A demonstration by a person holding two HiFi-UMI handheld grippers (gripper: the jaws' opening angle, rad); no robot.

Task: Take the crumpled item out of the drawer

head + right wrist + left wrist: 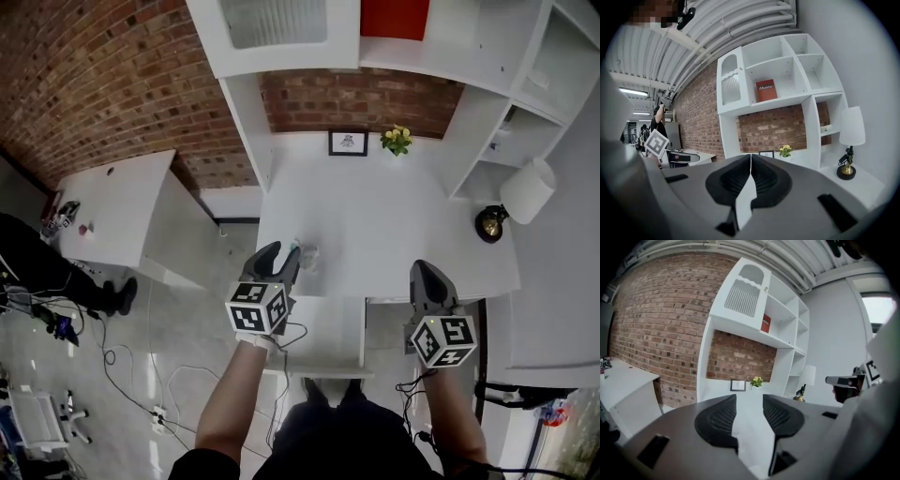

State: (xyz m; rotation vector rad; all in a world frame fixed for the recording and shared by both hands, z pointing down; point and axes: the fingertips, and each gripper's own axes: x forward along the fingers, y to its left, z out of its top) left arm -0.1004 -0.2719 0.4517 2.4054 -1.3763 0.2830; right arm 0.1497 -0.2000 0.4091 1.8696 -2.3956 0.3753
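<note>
In the head view a small pale crumpled item (pixel 308 255) lies on the white desk (pixel 375 225), close to its front edge. My left gripper (pixel 282 253) is held just left of the item and above the desk edge, open with nothing between its jaws; in its own view the left gripper (pixel 749 402) shows only the desk through the gap. The white drawer (pixel 363 330) stands pulled out below the desk between my arms. My right gripper (pixel 424 274) hovers at the desk's front right, and in its own view the right gripper (pixel 750 157) has its jaws shut on nothing.
At the back of the desk stand a framed picture (pixel 348 142) and a yellow flower pot (pixel 397 139). A white lamp (pixel 526 191) sits at the right by the shelf unit (pixel 487 141). A second white table (pixel 112 202), floor cables (pixel 131 375) and a person (pixel 56 267) are at the left.
</note>
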